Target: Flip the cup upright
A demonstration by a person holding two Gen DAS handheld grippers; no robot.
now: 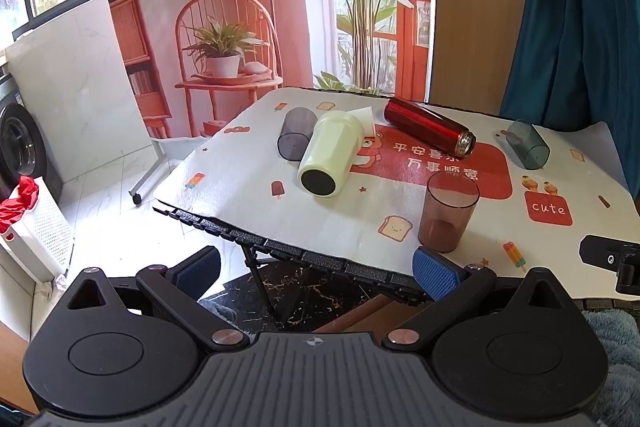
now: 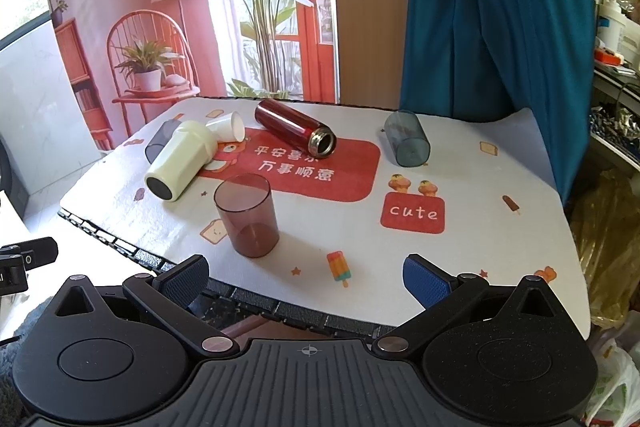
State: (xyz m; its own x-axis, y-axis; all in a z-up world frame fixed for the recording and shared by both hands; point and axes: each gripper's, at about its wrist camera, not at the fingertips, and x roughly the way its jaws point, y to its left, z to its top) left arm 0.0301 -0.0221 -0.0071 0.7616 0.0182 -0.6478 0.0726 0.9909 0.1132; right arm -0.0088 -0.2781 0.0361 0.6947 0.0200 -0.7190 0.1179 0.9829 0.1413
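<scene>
Cups lie scattered on the folding table's printed white mat (image 2: 460, 267). One brown translucent plastic tumbler (image 2: 247, 219) already stands upright near the front edge. Lying on their sides are the pale green faceted bottle (image 2: 180, 157) and grey translucent tumbler (image 1: 295, 133) toward the left edge, the red metal flask (image 2: 294, 131) at the back, and the teal translucent tumbler (image 2: 408, 139) toward the back right corner. Both the left gripper (image 1: 316, 269) and right gripper (image 2: 306, 277) hover at the front edge, jaws spread and empty. The tumblers look light, stiff and slick; pinching across the mid-wall seems safest.
</scene>
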